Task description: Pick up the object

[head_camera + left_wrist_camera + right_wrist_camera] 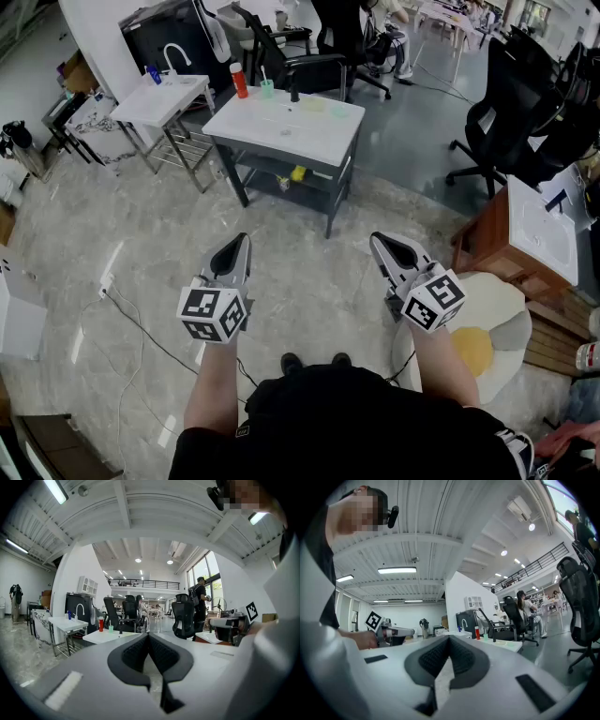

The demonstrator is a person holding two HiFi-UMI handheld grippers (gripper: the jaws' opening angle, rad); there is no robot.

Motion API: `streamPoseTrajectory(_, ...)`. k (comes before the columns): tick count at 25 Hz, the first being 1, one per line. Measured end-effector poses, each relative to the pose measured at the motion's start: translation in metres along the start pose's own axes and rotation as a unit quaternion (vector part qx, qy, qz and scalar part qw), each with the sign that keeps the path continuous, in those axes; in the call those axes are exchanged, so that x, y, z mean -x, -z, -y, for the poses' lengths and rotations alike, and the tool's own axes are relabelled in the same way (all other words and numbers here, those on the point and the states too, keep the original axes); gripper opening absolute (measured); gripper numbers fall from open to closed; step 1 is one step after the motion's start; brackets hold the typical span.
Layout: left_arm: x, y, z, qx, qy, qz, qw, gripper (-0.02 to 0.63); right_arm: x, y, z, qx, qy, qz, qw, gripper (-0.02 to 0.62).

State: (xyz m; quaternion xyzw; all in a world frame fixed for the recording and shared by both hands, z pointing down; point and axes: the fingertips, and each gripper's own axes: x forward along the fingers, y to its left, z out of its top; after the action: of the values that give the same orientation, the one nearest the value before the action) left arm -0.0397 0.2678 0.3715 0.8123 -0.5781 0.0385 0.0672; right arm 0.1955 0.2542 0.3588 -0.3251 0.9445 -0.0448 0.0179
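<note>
Left gripper (243, 241) and right gripper (376, 241), closed empty, hover over pale floor (309, 286) near white table (305, 133)

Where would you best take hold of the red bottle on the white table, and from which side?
I would grip the red bottle around its straight body, below the white cap, jaws level. It stands upright at the far left corner of the white table, the green cup close on its right, so approaching from the left end looks clearest.
</note>
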Motion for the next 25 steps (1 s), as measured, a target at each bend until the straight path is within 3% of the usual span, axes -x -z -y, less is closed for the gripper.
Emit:
streamPoseTrajectory(22, 0.033, -0.002, -0.072, 0.003, -0.005, 0.018, 0.9998, 0.016, -0.062, -0.005, -0.052, 0.025, -0.009, -0.011, 1.000, 0.014)
streamPoseTrajectory(25, 0.035, 0.001, -0.075, 0.003, 0.003, 0.014, 0.9999, 0.083, -0.063, -0.004, -0.053, 0.024, -0.001, -0.010, 1.000, 0.019)
